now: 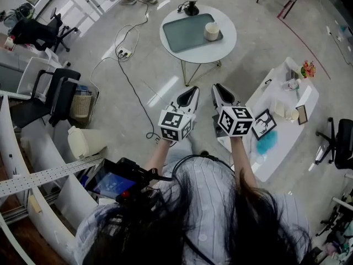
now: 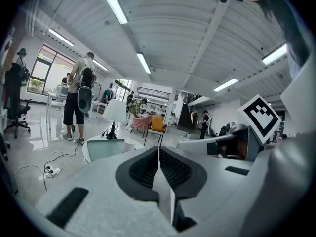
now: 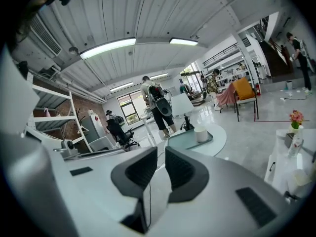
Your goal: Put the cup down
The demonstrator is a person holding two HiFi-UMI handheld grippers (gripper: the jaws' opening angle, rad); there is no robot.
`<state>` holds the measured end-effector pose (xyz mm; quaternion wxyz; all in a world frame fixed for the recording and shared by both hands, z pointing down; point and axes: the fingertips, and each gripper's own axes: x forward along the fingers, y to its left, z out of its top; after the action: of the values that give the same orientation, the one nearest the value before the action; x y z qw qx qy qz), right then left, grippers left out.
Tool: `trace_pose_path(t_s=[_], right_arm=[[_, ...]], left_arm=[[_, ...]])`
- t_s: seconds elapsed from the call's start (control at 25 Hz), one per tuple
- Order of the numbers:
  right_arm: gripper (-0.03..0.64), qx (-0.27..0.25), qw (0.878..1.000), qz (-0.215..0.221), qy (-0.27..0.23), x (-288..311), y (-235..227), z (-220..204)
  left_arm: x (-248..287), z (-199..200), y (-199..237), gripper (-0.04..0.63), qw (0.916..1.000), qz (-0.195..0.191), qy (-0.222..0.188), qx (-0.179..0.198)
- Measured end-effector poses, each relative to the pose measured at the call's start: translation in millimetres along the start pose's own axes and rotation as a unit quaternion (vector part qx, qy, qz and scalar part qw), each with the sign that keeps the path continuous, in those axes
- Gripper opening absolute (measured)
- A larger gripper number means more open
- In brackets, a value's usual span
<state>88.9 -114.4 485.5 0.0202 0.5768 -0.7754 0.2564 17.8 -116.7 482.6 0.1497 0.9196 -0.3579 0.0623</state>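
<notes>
While the cup [image 1: 212,31] stands upright on the grey tray [image 1: 190,32] on the round table [image 1: 227,44], both tools hang in the air well short of that table, on the person's side of it, pointing toward it. The cup sits at the tray's right edge, and nothing touches it. The left gripper [image 1: 192,91] has its jaws pressed together, the dark pads meeting along a thin line with nothing between them. Just beside it, the right gripper [image 1: 218,88] has its jaws almost together, with only a narrow slit between the pads, and that slit is empty. Seen from the right gripper view, the cup shows as a small white cylinder beyond the jaw tips, on the near part of the round table. A black cable [image 1: 128,76] runs over the floor to the left of the round table. A long white table [image 1: 276,148] stands to its right, nearer the person.
</notes>
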Motion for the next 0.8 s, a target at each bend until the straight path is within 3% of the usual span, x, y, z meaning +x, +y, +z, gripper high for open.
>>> trace_pose_path(t_s=[0.8], right_arm=[[0.066,-0.001,0.998,0.069,-0.008,-107,8,-37]], left_arm=[[-60,-43,-88,0.021,0.9989,0.045,-0.009,-0.007]])
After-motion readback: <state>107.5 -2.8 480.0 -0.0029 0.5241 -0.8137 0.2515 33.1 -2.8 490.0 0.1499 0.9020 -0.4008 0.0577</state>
